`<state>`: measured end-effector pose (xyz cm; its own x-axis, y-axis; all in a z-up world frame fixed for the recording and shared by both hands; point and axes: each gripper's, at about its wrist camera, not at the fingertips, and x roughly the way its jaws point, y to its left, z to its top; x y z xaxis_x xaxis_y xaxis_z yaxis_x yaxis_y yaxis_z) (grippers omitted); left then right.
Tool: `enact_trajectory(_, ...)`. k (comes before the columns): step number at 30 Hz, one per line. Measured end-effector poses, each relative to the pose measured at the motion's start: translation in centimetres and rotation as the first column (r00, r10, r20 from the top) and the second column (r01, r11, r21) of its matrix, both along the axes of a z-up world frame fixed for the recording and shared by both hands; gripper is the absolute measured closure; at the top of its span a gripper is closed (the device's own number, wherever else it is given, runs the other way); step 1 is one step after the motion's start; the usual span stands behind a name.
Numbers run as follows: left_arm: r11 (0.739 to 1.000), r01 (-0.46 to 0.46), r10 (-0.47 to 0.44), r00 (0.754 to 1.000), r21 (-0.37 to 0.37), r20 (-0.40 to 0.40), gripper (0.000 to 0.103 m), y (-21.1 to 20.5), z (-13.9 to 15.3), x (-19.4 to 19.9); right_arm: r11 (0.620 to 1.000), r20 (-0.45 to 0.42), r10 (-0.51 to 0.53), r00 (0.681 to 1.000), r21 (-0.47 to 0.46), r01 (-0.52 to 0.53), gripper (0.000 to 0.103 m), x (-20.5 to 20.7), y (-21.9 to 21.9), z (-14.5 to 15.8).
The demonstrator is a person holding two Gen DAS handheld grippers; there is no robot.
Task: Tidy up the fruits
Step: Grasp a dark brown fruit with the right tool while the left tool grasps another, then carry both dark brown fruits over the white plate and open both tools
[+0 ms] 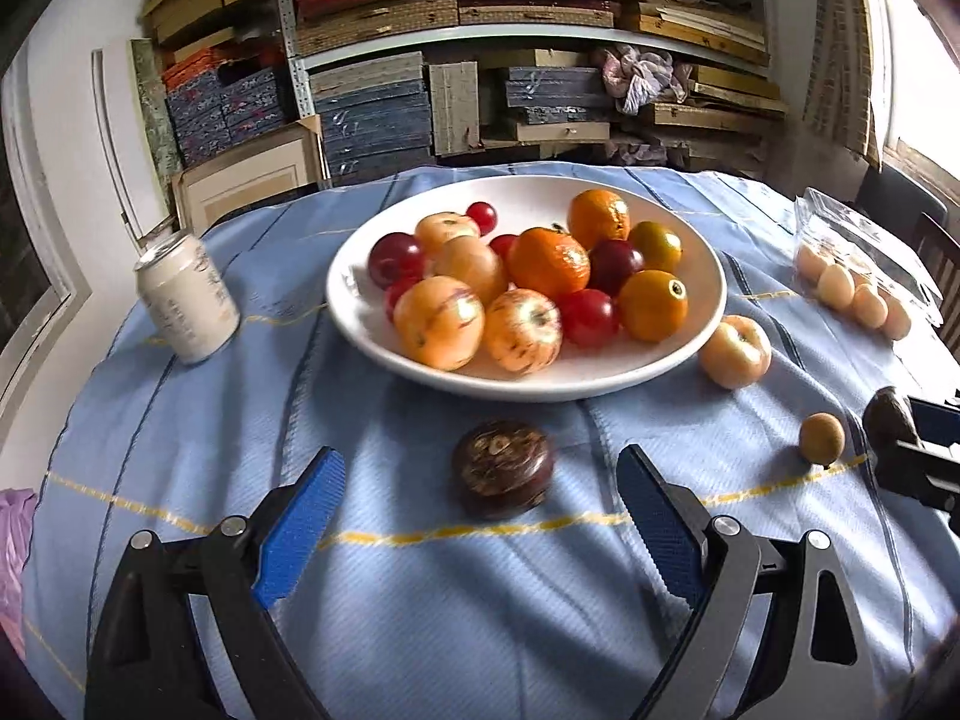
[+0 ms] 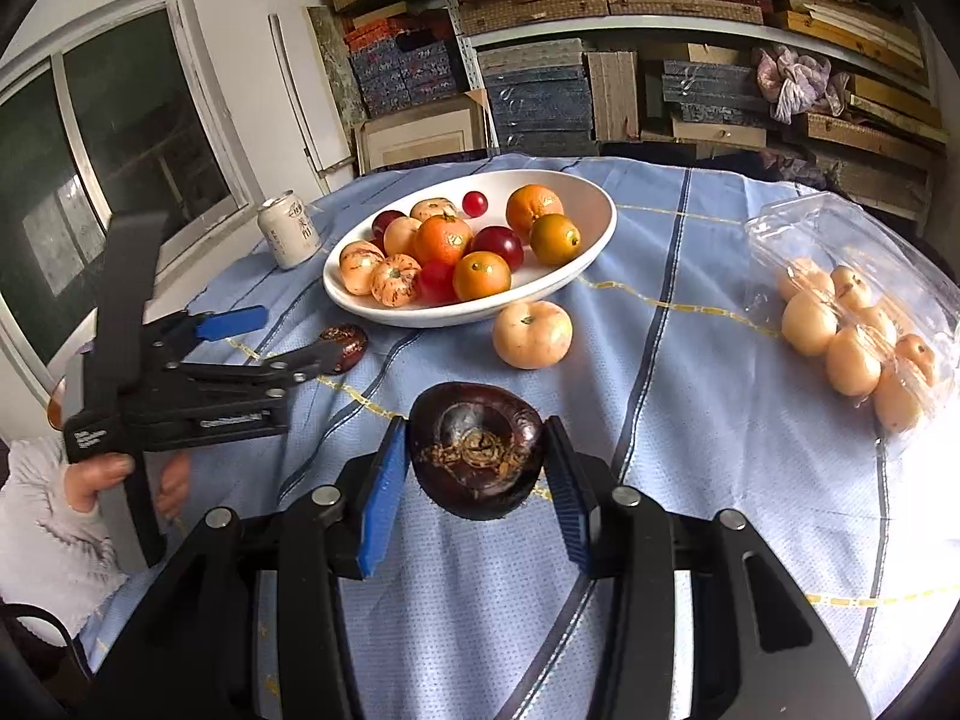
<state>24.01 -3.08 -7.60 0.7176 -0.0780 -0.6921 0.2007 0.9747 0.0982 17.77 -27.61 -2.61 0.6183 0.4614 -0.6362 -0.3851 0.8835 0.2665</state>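
Note:
A white bowl (image 1: pixel 372 336) (image 2: pixel 591 198) holds several oranges, pale striped fruits and small red fruits. My left gripper (image 1: pixel 480 474) (image 2: pixel 288 339) is open, its blue pads either side of a dark brown round fruit (image 1: pixel 503 468) (image 2: pixel 348 345) lying on the cloth in front of the bowl. My right gripper (image 2: pixel 477 456) is shut on a second dark brown fruit (image 2: pixel 477 450) (image 1: pixel 891 417), held just above the cloth. A pale striped fruit (image 1: pixel 737 351) (image 2: pixel 532 334) and a small tan fruit (image 1: pixel 822 435) lie loose right of the bowl.
A pale drink can (image 1: pixel 186 300) (image 2: pixel 289 228) stands left of the bowl. A clear plastic bag of pale fruits (image 1: pixel 858 276) (image 2: pixel 858 324) lies at the right. The round table has a blue cloth (image 1: pixel 450 600). Shelves of stacked boxes (image 1: pixel 510 30) stand behind.

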Motion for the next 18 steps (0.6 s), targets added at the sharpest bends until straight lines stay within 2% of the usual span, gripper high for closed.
enact_trajectory(4,1.0,0.007,-0.007,1.0,-0.006,-0.013,0.012,-0.6,-0.7,0.7,1.0,0.0,0.008,1.0,0.017,-0.008,0.059,-0.3,0.0,0.2)
enact_trajectory(11,0.998,0.01,-0.016,0.995,-0.064,-0.096,0.039,-0.1,-1.7,1.9,0.999,-0.012,0.03,0.999,0.011,-0.03,0.059,-0.2,0.6,0.0)
enact_trajectory(14,0.996,-0.007,-0.004,0.992,-0.093,-0.123,0.04,0.6,-2.0,2.3,0.999,-0.014,0.034,0.999,0.007,-0.034,0.059,-0.2,0.8,-0.2)
enact_trajectory(18,0.993,-0.032,0.016,0.991,-0.115,-0.136,0.049,1.3,-2.1,2.4,1.0,-0.021,0.032,0.999,0.001,-0.032,0.059,0.0,0.8,-0.4)
